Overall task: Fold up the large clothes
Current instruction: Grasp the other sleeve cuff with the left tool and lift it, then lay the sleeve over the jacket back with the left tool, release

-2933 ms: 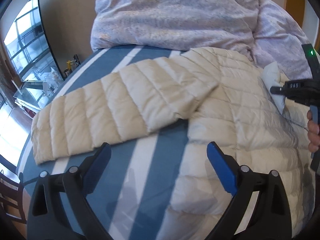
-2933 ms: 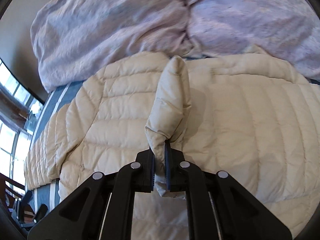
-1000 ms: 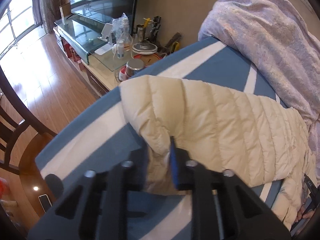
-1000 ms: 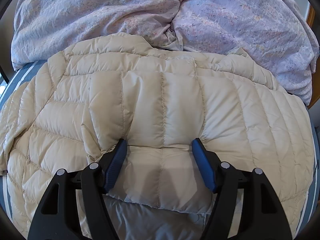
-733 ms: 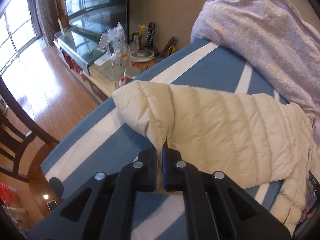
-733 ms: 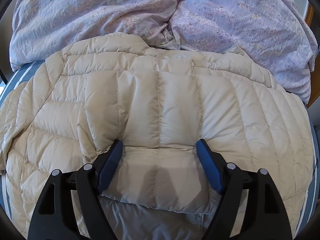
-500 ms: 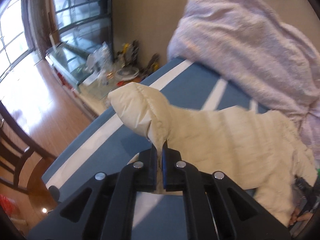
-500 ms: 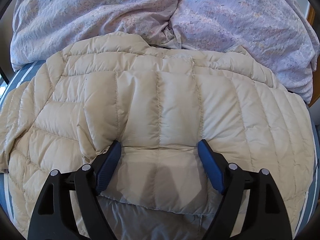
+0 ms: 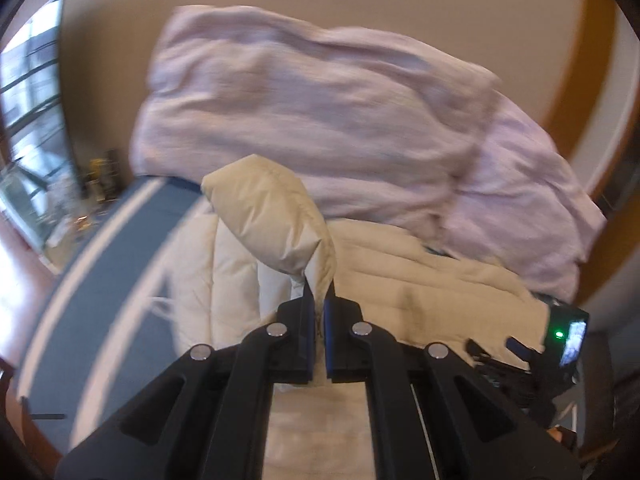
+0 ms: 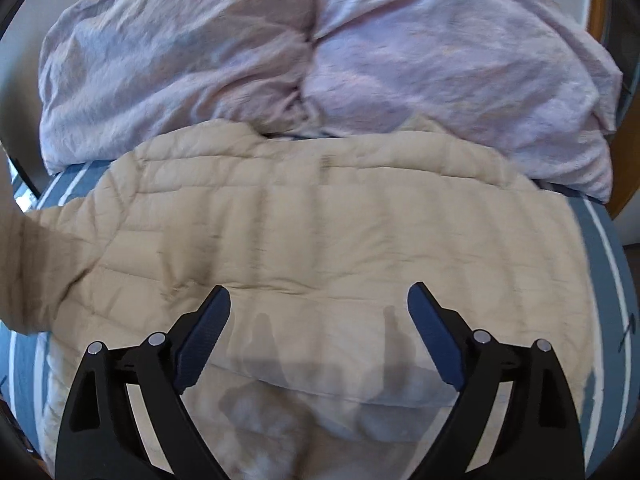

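Observation:
A cream quilted down jacket (image 10: 320, 240) lies spread on the blue-and-white striped bed (image 10: 616, 264). My left gripper (image 9: 319, 300) is shut on the cuff of the jacket's sleeve (image 9: 272, 220) and holds it lifted above the jacket body (image 9: 420, 280). The raised sleeve shows blurred at the left edge of the right wrist view (image 10: 36, 264). My right gripper (image 10: 319, 300) is open and empty, low over the folded part of the jacket. It also shows at the right in the left wrist view (image 9: 560, 344).
A rumpled lilac duvet (image 10: 320, 60) is heaped at the far end of the bed, touching the jacket's collar. A glass side table with bottles (image 9: 60, 208) stands beside the bed on the left. A wooden door frame (image 9: 592, 80) is at the right.
My left gripper closed on the sleeve cuff, lifted it off the bed and swung it right, over the jacket body. My right gripper stayed open and drew back slightly.

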`<state>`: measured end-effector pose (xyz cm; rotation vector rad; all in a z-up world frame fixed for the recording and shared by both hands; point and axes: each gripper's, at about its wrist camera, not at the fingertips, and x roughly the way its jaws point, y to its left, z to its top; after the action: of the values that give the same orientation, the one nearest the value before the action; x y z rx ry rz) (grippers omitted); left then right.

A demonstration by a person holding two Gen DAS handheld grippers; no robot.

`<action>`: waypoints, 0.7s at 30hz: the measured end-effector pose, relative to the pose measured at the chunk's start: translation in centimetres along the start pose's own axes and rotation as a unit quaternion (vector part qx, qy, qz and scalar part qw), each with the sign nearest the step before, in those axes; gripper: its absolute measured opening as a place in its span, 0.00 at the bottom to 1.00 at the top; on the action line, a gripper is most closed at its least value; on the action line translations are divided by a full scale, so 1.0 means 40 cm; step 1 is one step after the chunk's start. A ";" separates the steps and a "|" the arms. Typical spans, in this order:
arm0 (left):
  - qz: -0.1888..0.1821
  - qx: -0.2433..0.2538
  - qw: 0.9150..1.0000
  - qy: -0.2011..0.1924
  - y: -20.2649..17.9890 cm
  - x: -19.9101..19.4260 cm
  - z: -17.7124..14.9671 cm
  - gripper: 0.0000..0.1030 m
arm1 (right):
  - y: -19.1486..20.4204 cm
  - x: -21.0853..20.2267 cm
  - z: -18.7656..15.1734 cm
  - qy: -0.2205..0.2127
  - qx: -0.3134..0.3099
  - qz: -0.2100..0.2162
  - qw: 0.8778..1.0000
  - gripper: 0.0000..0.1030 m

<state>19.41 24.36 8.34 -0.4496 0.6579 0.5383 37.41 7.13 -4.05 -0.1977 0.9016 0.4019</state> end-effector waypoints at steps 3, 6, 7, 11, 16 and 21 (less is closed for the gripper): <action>-0.036 0.019 0.999 0.016 -0.107 0.040 -0.030 0.04 | -0.060 -0.010 -0.014 0.000 0.011 -0.012 1.000 0.89; -0.064 0.029 0.997 0.035 -0.185 0.082 -0.061 0.04 | -0.124 -0.018 -0.027 0.000 0.028 -0.020 0.999 0.89; -0.072 0.032 0.996 0.042 -0.209 0.099 -0.070 0.04 | -0.145 -0.022 -0.031 -0.001 0.034 -0.022 0.999 0.89; -0.100 0.044 0.992 0.068 -0.301 0.148 -0.114 0.04 | -0.221 -0.031 -0.048 -0.002 0.057 -0.029 0.998 0.89; -0.127 0.056 0.986 0.096 -0.396 0.202 -0.161 0.04 | -0.273 -0.030 -0.059 -0.003 0.068 -0.036 0.997 0.89; -0.144 0.067 0.980 0.119 -0.451 0.237 -0.193 0.05 | -0.310 -0.028 -0.069 -0.004 0.079 -0.036 0.996 0.89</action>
<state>32.99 9.26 0.46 -0.4759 0.8365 0.1637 40.02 -5.32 -4.84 -0.0836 0.9105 0.2630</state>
